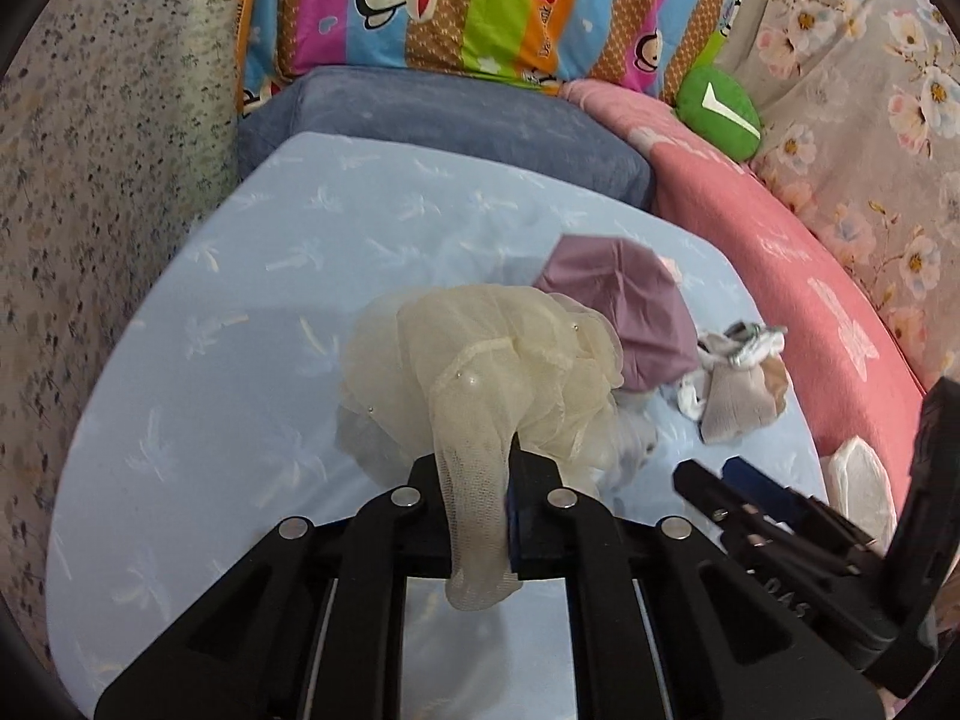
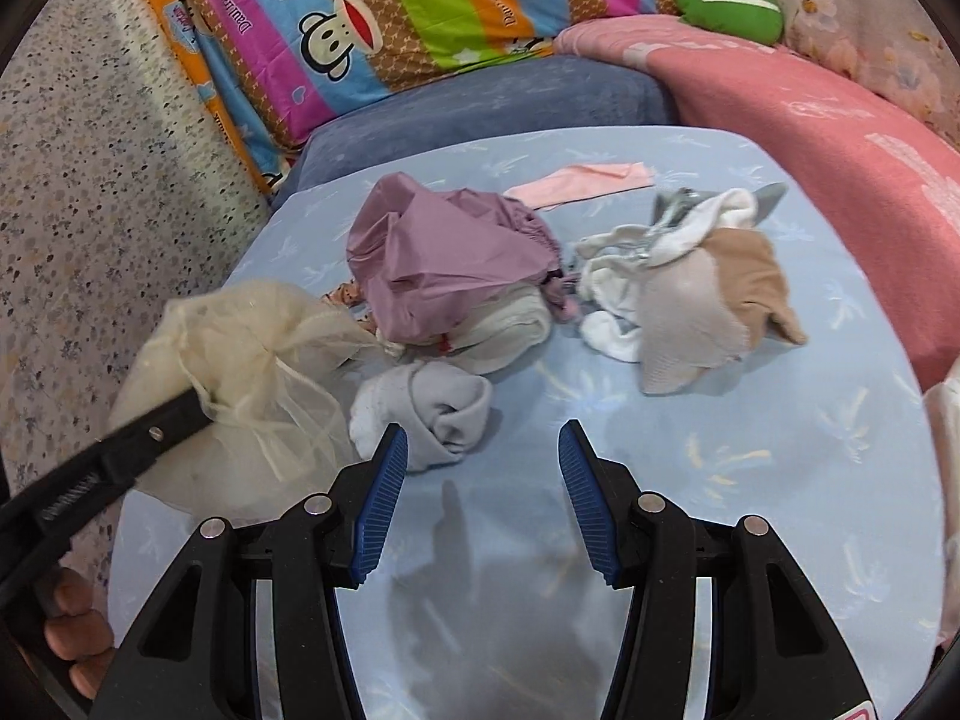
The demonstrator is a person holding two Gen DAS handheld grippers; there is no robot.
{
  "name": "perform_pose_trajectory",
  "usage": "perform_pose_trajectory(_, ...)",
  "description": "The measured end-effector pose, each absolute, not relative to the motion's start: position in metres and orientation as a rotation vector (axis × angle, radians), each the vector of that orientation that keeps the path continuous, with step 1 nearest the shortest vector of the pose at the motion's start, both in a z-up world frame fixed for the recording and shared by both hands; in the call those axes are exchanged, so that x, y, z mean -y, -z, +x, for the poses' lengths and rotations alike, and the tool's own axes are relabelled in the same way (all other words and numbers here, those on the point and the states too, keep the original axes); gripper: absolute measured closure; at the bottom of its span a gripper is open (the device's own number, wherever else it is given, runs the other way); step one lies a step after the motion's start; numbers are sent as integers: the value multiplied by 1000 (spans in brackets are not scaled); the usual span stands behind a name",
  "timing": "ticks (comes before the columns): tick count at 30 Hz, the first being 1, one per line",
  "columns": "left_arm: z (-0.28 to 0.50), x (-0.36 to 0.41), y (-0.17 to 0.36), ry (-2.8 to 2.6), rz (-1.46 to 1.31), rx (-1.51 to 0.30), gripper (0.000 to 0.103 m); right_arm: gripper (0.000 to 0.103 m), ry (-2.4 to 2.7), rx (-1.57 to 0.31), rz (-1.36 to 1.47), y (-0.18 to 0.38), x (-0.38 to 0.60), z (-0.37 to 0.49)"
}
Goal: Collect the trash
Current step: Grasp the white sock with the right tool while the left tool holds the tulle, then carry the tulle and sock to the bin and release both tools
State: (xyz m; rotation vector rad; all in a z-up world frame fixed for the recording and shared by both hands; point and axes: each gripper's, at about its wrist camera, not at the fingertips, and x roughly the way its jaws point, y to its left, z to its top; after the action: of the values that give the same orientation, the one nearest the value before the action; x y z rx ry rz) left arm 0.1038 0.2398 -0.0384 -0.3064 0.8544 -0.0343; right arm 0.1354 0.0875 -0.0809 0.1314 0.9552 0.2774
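My left gripper (image 1: 474, 462) is shut on a cream mesh cloth (image 1: 480, 366), which hangs bunched above the light blue sheet (image 1: 210, 300); a strip of it drapes down between the jaws. In the right wrist view the same cream mesh cloth (image 2: 252, 360) sits at the left, pinched by the left gripper's black finger (image 2: 150, 426). My right gripper (image 2: 483, 450) stands open over the sheet, nothing between its blue pads (image 2: 384, 498). Just ahead of it lies a rolled grey-white sock (image 2: 432, 414). A mauve cloth (image 2: 444, 258) and a pile of beige and white socks (image 2: 690, 294) lie farther back.
A pink strip of cloth (image 2: 582, 180) lies behind the mauve one. A dark blue cushion (image 2: 480, 102), a striped cartoon pillow (image 2: 372, 12), a pink blanket (image 2: 810, 114) and a green cushion (image 2: 726, 0) ring the sheet. A speckled wall (image 2: 90, 180) stands at the left.
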Motion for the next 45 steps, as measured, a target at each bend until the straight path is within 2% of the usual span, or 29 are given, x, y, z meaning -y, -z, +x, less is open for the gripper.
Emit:
perform_pose_trajectory(7,114,-244,34,32,-293,-834,93,52,-296,-1009,124,100,-112,154)
perform_pose_trajectory(8,115,-244,35,35,-293,-835,93,55,-301,-1018,126,104,-114,155)
perform_pose_trajectory(10,116,-244,37,39,-295,-839,93,73,-319,-1044,144,112,-116,157)
perform_pose_trajectory(11,117,-243,38,41,-295,-841,93,76,-324,-1050,154,114,-116,157)
perform_pose_trajectory(12,117,-244,38,42,-295,-843,93,84,-330,-1054,161,117,-116,157)
perform_pose_trajectory(16,116,-240,38,43,-288,-845,93,99,-341,-1050,169,115,-117,154)
perform_pose_trajectory(28,102,-200,10,94,-226,-800,93,99,-324,-924,169,62,-85,124)
perform_pose_trajectory(45,87,-95,-33,260,-115,-720,93,99,-178,-745,256,-7,41,75)
